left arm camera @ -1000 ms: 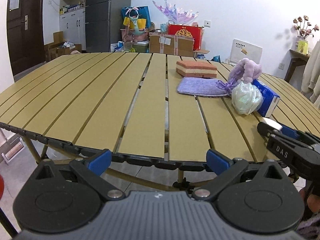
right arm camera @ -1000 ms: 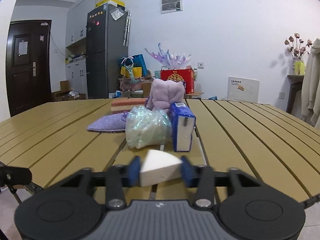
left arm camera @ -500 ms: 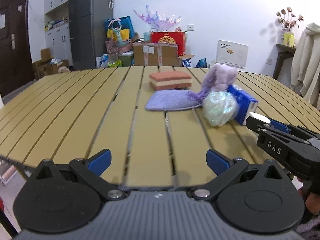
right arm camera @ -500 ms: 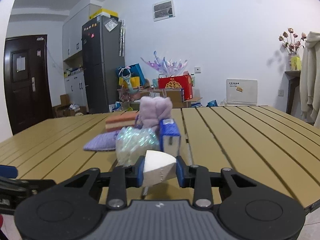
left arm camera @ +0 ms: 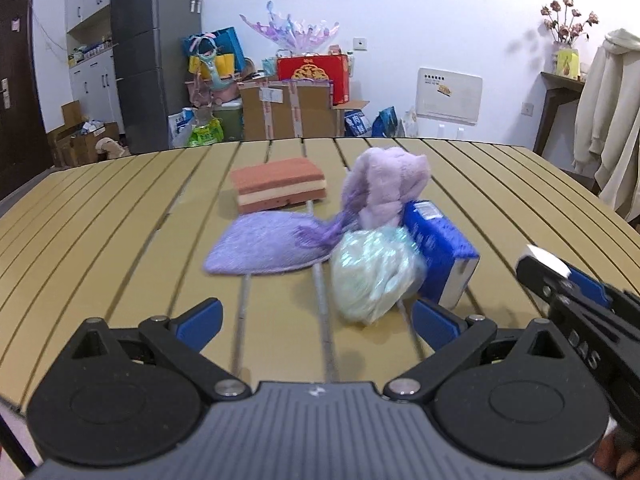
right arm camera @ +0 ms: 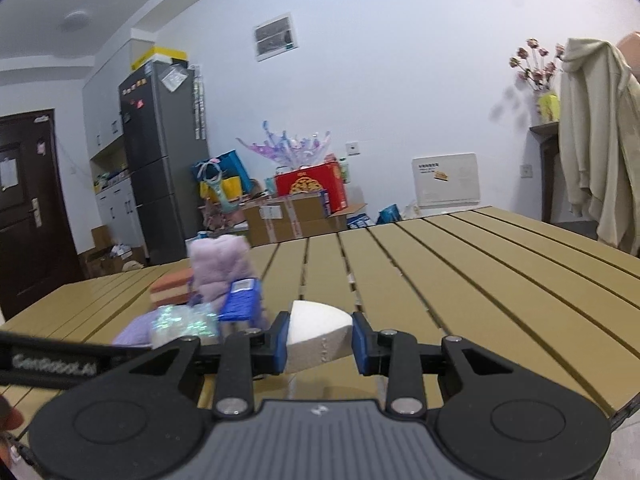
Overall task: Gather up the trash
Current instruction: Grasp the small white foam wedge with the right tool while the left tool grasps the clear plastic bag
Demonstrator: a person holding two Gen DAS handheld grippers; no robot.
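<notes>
White foam wedge [right arm camera: 318, 334] pinched between the right gripper [right arm camera: 319, 338] pads, held above the slatted table [right arm camera: 460, 280]. Left gripper [left arm camera: 316, 316] spread wide, empty, facing the iridescent wrapper ball [left arm camera: 372, 276].

White walls enclose the room, where a grey fridge [right arm camera: 164, 160] stands between a dark door [right arm camera: 28, 208] and stacked cardboard boxes [left arm camera: 288, 108], behind the slatted yellow desk [right arm camera: 460, 272].

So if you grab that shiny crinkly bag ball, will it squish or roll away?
The shiny iridescent crumpled plastic bag probably squishes, since it looks like thin crinkled film. It likely weighs little. Rolling seems unlikely: it is lumpy and leans on the blue carton.
</notes>
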